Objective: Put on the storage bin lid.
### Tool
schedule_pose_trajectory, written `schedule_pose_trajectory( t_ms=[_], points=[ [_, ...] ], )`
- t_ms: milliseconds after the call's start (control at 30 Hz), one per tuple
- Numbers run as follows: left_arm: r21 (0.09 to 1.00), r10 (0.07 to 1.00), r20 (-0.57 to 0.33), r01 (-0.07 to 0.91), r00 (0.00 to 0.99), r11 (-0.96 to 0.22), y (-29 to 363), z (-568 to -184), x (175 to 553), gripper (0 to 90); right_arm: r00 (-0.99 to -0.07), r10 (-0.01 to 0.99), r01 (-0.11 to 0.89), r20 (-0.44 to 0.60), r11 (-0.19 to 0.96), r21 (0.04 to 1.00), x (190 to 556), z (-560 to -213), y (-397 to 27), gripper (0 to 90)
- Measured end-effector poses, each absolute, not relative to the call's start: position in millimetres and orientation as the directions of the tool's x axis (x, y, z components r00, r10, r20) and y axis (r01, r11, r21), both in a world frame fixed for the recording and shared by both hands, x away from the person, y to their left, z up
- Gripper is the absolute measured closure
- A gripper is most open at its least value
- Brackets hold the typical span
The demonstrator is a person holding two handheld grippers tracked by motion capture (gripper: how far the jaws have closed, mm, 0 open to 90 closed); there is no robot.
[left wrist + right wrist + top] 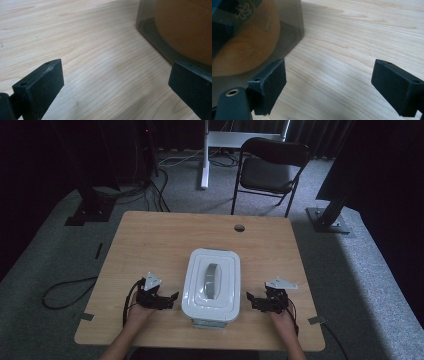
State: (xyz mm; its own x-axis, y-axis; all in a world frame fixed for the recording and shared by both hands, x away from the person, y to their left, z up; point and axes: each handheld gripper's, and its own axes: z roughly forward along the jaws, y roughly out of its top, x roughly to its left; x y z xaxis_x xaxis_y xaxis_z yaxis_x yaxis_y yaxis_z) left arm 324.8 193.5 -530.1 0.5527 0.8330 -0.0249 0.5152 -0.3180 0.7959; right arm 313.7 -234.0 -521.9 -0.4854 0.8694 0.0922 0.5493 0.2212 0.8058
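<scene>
My left gripper (172, 297) and right gripper (250, 299), jaws spread, flank the box (211, 287), its long axis running away from me.

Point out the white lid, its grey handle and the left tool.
white lid (226, 270), high view, on the flat right rim.
grey handle (212, 281), high view, mid-strap.
left tool (170, 299), high view, between its open tips.

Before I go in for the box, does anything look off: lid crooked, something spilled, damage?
Nothing stands out. The box sits square on the table, its white lid seated evenly with the grey handle centred. Both grippers, left and right, rest open beside it, touching nothing. No spill or damage shows.
</scene>
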Motion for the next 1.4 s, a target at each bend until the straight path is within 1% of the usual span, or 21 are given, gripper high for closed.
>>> schedule_pose_trajectory(
  t_ms=[100,733,1400],
  points=[
    [0.797,0.838,-0.037,0.522,0.545,-0.304,198.0,-530.4,323.7,0.4,-0.478,0.874,0.549,0.09,0.217,0.807,311.7,-521.4,-236.3,11.9],
    [0.785,0.863,-0.036,0.548,0.505,-0.288,229.1,-533.3,313.3,0.4,-0.43,0.9,0.558,0.065,0.209,0.803,302.1,-524.9,-255.5,11.9],
    [0.787,0.9,-0.032,0.566,0.434,-0.245,264.0,-534.9,295.6,0.4,-0.37,0.926,0.573,0.081,0.159,0.804,289.2,-530.5,-278.9,11.4]
  ],
)
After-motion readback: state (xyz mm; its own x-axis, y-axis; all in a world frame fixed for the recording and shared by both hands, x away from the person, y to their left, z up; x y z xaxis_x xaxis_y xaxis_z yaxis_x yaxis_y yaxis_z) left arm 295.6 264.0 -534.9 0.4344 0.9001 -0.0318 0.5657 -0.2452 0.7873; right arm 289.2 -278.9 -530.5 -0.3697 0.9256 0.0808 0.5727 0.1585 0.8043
